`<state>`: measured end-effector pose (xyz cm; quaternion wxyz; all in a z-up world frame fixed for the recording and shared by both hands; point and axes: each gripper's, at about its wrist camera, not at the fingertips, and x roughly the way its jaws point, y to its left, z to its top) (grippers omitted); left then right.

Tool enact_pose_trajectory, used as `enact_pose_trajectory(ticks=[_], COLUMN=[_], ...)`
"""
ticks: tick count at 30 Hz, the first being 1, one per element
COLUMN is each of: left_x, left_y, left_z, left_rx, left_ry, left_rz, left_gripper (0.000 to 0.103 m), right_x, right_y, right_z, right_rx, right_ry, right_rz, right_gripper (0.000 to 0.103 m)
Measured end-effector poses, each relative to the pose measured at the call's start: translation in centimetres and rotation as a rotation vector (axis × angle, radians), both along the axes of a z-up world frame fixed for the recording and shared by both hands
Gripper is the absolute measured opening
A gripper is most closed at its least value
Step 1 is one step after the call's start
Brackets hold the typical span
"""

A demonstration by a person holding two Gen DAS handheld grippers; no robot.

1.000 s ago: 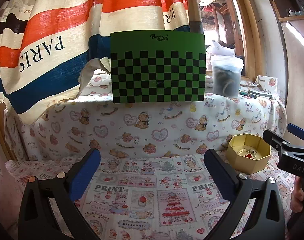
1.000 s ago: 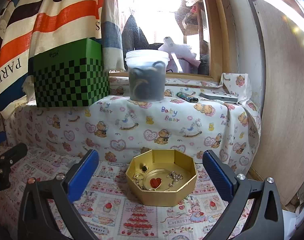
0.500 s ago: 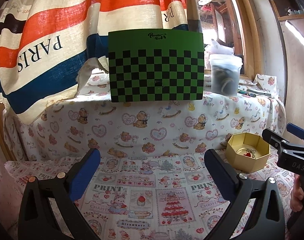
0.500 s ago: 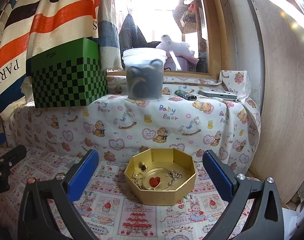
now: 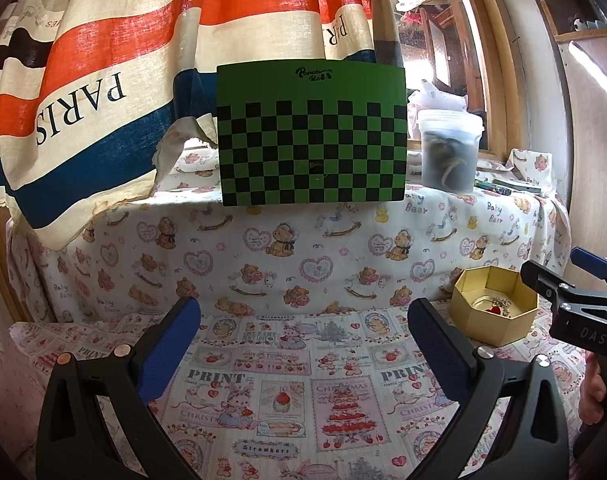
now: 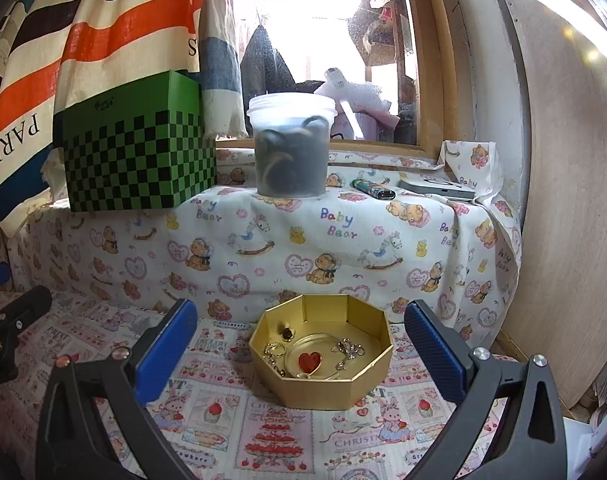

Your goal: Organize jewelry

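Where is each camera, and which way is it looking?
Left wrist: sits on the left gripper, faces the green checkered box; its blue-padded fingers show, plus the right gripper at the right edge.
Right wrist: sits on the right gripper, faces the gold octagonal box of jewelry; its own fingers show.
Shared: both boxes, the lidded plastic tub, the striped curtain.
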<state>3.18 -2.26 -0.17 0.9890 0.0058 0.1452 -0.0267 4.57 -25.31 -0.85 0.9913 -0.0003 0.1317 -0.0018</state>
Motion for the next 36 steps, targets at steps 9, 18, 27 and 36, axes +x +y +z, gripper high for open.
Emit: enact_pose_trajectory(ticks=[9, 18, 27, 36], left_x=[0.02, 0.02, 0.02, 0.11], left_y=[0.05, 0.05, 0.06, 0.08], left_z=[-0.07, -0.07, -0.08, -0.08], left_rx=[-0.002, -0.002, -0.003, -0.001], left_ry=[0.000, 0.001, 0.001, 0.003], left_rz=[0.008, 0.008, 0.008, 0.009], left_gripper=[0.103, 0.103, 0.103, 0.103], right_x=[0.07, 0.11, 0.09, 0.09], right_y=[0.19, 0.17, 0.19, 0.22], right_z=[-0.07, -0.09, -0.11, -0.11], right_rx=[-0.007, -0.006, -0.008, -0.009], right_ry=[0.005, 0.006, 0.005, 0.005], right_rz=[0.007, 0.007, 0.008, 0.009], right_gripper=[0.103, 0.103, 0.103, 0.103])
